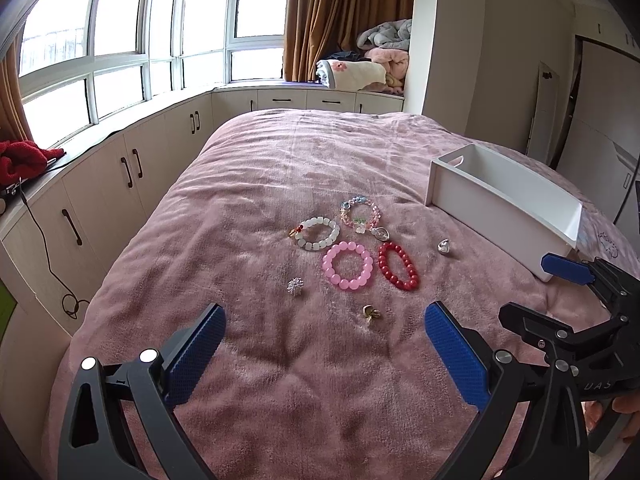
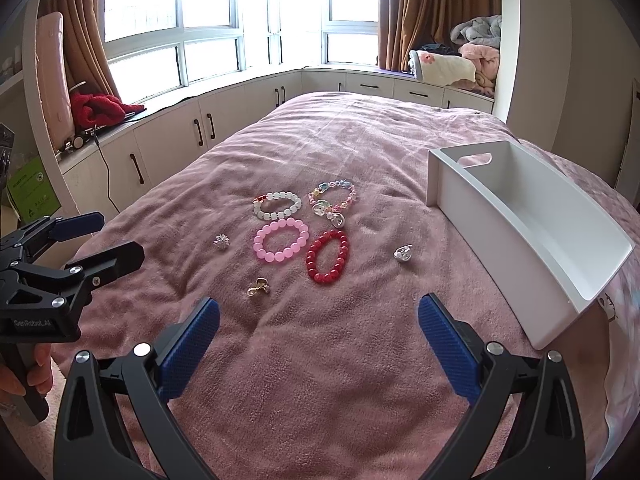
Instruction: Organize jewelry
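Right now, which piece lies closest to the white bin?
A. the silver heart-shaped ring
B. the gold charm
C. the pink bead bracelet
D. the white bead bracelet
A: the silver heart-shaped ring lies alone on the blanket, nearest the white bin; the bracelets and the charm lie farther left.

My rig: left gripper (image 1: 324, 344) and right gripper (image 2: 318, 334), both black skeletal frames with triangular cutouts, silver round screws and blue textured finger pads (image 1: 456, 354). White lettering marks the bodies; grey handles below.
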The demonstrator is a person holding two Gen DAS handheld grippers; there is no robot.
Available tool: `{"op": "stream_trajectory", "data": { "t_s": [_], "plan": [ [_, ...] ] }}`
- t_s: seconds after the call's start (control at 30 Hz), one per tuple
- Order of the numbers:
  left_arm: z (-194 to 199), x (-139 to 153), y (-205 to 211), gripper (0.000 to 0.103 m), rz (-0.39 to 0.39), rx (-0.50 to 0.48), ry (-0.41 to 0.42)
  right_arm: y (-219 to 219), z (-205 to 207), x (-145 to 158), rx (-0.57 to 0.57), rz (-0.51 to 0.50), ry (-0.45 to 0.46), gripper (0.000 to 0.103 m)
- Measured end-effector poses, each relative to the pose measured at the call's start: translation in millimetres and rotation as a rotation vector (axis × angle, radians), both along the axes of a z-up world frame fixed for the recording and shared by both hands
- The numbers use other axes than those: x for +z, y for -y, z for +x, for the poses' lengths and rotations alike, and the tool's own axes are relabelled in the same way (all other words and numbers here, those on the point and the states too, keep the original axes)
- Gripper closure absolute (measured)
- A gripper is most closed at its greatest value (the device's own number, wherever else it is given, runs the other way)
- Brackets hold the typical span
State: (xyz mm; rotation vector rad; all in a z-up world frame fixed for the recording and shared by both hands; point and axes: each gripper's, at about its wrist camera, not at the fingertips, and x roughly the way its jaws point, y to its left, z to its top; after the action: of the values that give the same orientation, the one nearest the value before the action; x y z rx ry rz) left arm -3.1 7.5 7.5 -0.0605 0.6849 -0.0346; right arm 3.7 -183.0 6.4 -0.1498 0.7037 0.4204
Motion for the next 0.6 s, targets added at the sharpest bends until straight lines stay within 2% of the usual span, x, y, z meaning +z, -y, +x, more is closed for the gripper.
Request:
{"op": "stream_trajectory", "data": {
  "t_s": [0.43,0.6],
  "plan": [
    [-1.8,-2.1,5.0,0.002,0.028,-0.024,0.010,-5.8,-2.4,-1.0,0.030,-0.018,0.000,0.005],
    [-1.2,-2.4,5.7,0.002,0.010,-0.024,0.008,-5.9,-1.8,-1.5,0.029,-0.017,-0.001,0.005]
  ]
}}
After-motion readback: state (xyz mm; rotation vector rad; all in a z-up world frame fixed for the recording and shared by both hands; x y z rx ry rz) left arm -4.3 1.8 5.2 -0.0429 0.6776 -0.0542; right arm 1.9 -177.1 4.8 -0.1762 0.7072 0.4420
